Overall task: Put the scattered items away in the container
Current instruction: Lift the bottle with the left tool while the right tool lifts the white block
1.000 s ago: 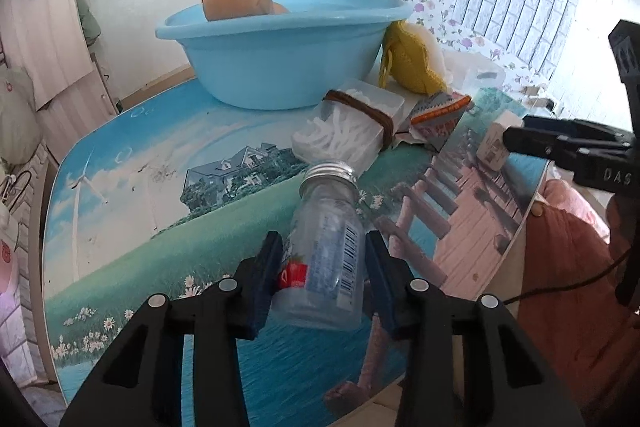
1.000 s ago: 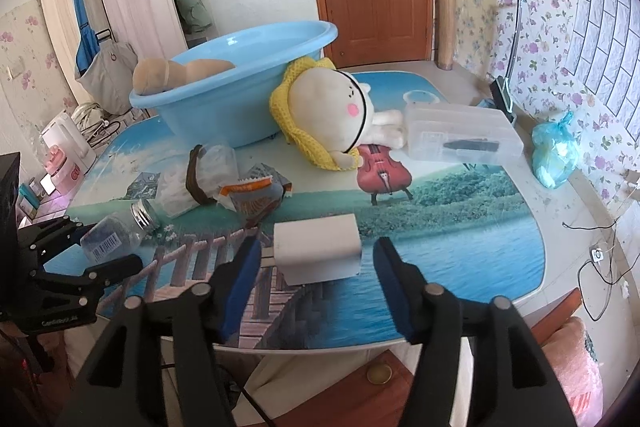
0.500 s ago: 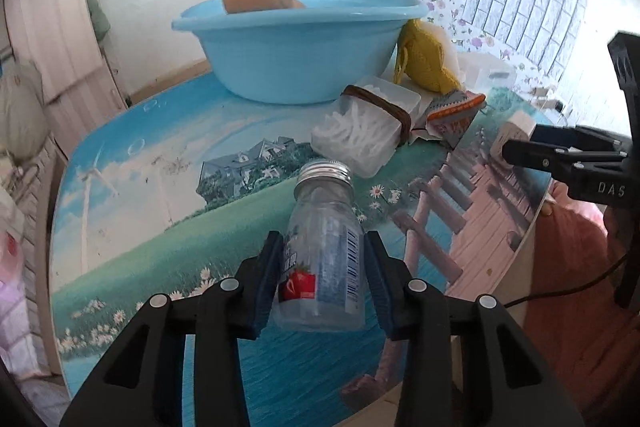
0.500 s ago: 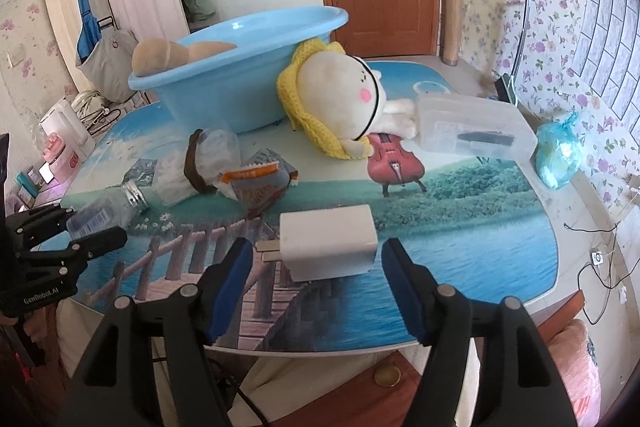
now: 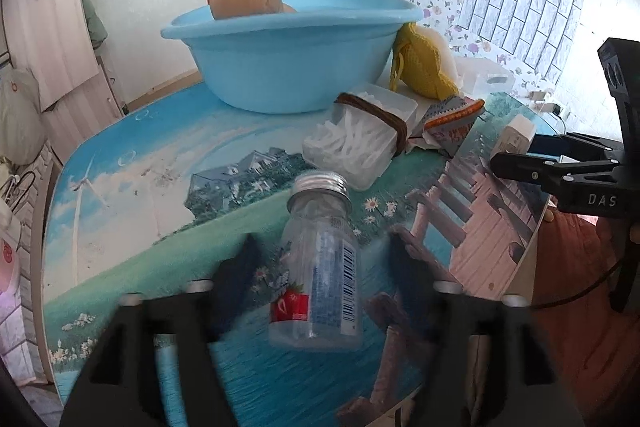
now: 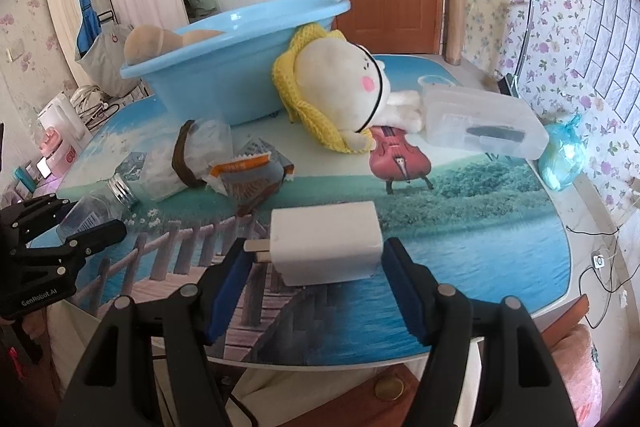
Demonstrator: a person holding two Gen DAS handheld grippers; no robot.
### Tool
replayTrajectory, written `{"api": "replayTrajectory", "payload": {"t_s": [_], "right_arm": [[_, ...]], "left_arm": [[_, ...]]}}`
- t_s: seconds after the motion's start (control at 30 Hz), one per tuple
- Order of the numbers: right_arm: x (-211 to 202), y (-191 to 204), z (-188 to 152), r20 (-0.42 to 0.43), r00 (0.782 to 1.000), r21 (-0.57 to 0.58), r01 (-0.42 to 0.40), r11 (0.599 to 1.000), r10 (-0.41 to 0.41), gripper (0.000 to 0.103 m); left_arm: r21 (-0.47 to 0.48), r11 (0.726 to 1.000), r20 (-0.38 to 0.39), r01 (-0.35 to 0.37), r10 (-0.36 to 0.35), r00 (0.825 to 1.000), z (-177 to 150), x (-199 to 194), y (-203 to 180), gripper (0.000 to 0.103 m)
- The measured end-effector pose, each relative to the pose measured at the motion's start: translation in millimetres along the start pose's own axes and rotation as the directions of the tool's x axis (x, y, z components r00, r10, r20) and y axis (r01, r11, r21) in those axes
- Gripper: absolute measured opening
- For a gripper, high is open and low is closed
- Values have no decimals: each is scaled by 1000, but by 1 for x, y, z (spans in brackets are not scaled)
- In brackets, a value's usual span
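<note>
Clear plastic bottle (image 5: pixel 318 267) lay on the table (image 5: pixel 132 227) between my left gripper's (image 5: pixel 320 279) spread fingers, cap toward the blue basin (image 5: pixel 288 59). Right gripper (image 6: pixel 316 275) was open too, straddling the white charger (image 6: pixel 326 243), prongs left.

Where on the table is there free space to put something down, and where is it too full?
Free: the table's left part, between its edge, the basin and the bottle; also the right part in front of the clear box, beyond the charger. Crowded: the middle strip with the swab box, snack packet and plush toy.
</note>
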State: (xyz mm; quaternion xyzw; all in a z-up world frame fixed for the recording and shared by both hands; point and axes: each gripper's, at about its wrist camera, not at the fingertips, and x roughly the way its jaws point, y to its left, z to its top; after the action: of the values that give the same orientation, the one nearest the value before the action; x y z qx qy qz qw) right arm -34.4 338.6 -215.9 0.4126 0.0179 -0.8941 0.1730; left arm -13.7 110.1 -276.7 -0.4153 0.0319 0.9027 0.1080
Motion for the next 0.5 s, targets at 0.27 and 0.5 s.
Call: {"api": "replayTrajectory", "payload": {"t_s": [0.27, 0.5], "right_arm": [[0, -5, 0, 16, 995, 46, -101, 994, 101, 90], [2, -2, 0, 18, 989, 32, -148, 989, 147, 103]], "left_arm": [[4, 1000, 10, 7, -7, 1000, -6, 2, -3, 103], [-8, 1000, 18, -10, 10, 1000, -10, -1, -2, 103]]}}
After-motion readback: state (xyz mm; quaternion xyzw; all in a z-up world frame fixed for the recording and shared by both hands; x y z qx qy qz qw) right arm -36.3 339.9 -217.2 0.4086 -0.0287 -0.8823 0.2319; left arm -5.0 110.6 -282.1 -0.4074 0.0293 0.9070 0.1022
